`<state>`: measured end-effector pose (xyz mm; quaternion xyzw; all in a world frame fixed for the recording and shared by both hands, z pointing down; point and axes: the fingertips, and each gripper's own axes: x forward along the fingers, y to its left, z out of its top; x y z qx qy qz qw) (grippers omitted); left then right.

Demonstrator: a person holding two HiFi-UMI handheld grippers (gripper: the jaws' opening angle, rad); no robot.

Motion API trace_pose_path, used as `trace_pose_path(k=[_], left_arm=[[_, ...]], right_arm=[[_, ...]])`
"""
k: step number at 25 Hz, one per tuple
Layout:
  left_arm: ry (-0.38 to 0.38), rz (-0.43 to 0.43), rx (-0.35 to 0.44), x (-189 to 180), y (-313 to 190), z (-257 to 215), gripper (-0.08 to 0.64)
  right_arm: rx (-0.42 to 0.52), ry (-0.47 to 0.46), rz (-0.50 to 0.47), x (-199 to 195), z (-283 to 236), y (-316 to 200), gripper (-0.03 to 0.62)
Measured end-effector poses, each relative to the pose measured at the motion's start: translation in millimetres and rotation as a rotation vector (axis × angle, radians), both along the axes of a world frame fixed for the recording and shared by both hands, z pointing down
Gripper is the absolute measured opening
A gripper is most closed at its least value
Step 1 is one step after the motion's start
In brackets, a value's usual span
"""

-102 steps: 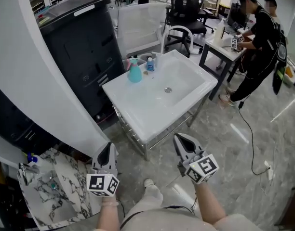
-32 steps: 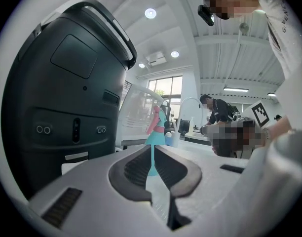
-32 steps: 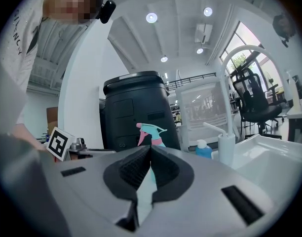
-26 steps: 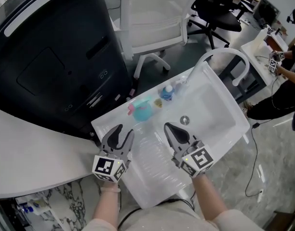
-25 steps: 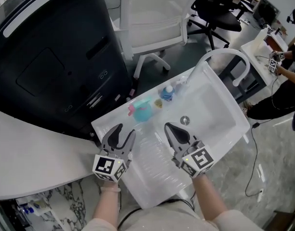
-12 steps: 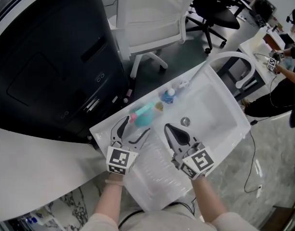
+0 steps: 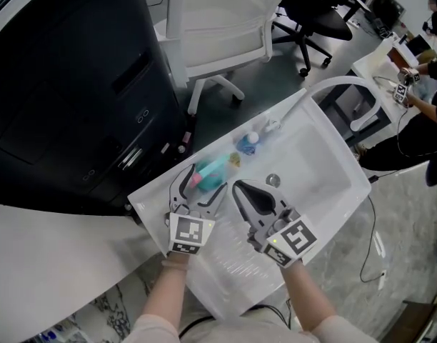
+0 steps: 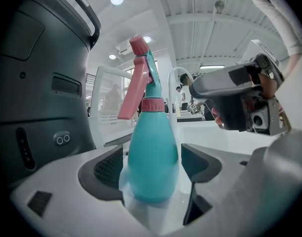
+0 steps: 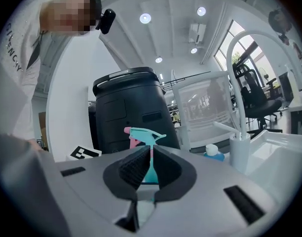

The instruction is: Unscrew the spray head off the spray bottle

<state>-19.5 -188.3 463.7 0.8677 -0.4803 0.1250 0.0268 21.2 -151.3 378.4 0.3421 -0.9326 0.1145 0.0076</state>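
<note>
Spray bottle [image 8: 153,152] stands upright on the flat rim of the white sink [image 7: 315,159], at the corner nearest the dark cabinet [image 7: 61,84]. Its long axis is vertical. The spray head [image 8: 141,73] is seated on the neck, and its pink nozzle and trigger face left in the left gripper view, toward the cabinet.

Edges: the rim's outer edge runs close behind the bottle on the cabinet side. A small blue bottle [image 7: 248,143] stands farther along the same rim, apart from the spray bottle. The curved white tap [image 7: 347,84] rises at the far end.

Open room: the basin to the right of the bottle lies unobstructed, as does the near rim.

Left tongs [image 7: 202,186]: the jaws have just been opening and stand wide. The bottle's lower body sits between the pads; no pad presses on it.

Right tongs [image 7: 240,190]: the jaws are closed together with nothing between them. They hang over the sink just right of the left tongs, pointing toward the bottle.
</note>
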Motion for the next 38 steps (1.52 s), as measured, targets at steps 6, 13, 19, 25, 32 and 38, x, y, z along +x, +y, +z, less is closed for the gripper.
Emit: trace_pose_path(k=[6, 13, 19, 25, 32, 38], left_arm=[[-0.008, 0.057, 0.033, 6, -4, 0, 0.357], [-0.009, 0.095, 0.071, 8, -5, -1, 0.356], [-0.011, 0.091, 0.077, 7, -5, 3, 0.351], [-0.031, 0.081, 0.075, 10, -4, 7, 0.348], [-0.082, 0.007, 0.103, 13, -6, 8, 0.350], [-0.083, 0.064, 0.087, 17, -3, 11, 0.350]], right_arm=[[-0.016, -0.088, -0.129, -13, -17, -3, 0.122], [-0.124, -0.214, -0.234, -32, -27, -9, 0.284], [-0.111, -0.198, -0.213, -43, -26, -13, 0.308], [-0.046, -0.098, -0.156, -45, -23, -16, 0.296], [-0.071, 0.011, -0.086, -42, -18, -22, 0.311], [-0.149, 0.063, -0.129, -45, -16, -21, 0.328]])
